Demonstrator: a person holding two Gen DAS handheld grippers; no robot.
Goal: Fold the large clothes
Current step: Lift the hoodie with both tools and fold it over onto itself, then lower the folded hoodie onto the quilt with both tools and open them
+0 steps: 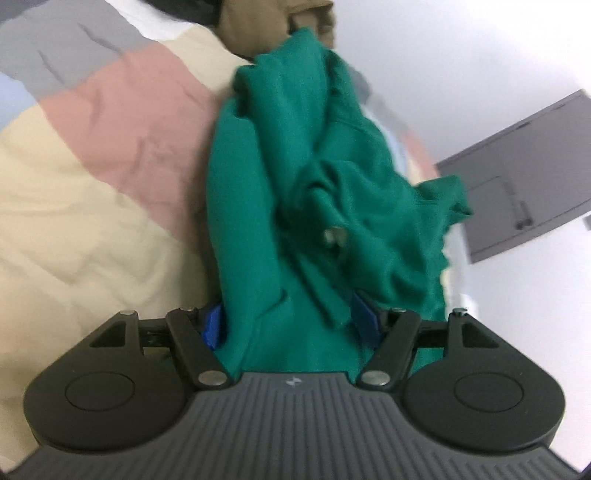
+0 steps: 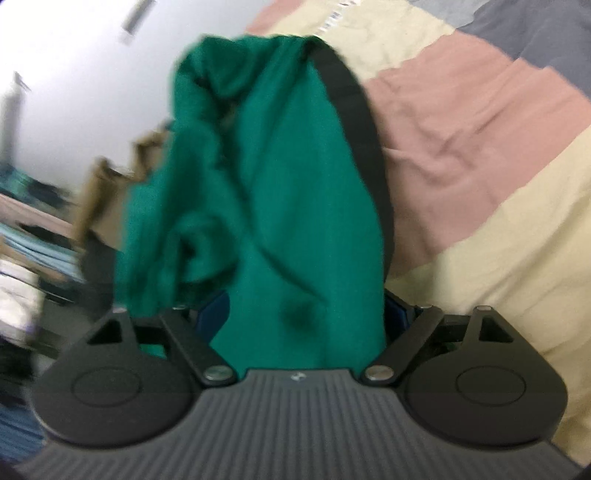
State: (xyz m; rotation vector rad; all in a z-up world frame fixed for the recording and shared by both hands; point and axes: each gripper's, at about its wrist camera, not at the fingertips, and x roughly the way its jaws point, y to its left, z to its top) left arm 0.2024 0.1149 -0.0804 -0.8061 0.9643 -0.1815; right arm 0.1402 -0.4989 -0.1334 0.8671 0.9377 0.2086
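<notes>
Green garment hangs bunched, creased, with a black band.

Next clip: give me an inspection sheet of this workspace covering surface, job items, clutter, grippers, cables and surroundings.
Surface: bed with striped cream, pink and grey cover, wrinkled.
Job's things: crumpled green garment, lifted, with a black strap or trim.
Clutter: tan fabric beyond the garment; blurred stacks of folded textiles.
Grippers: left gripper and right gripper both clamp green cloth.
Cables: nothing seen.
Surroundings: white wall, grey door.
</notes>
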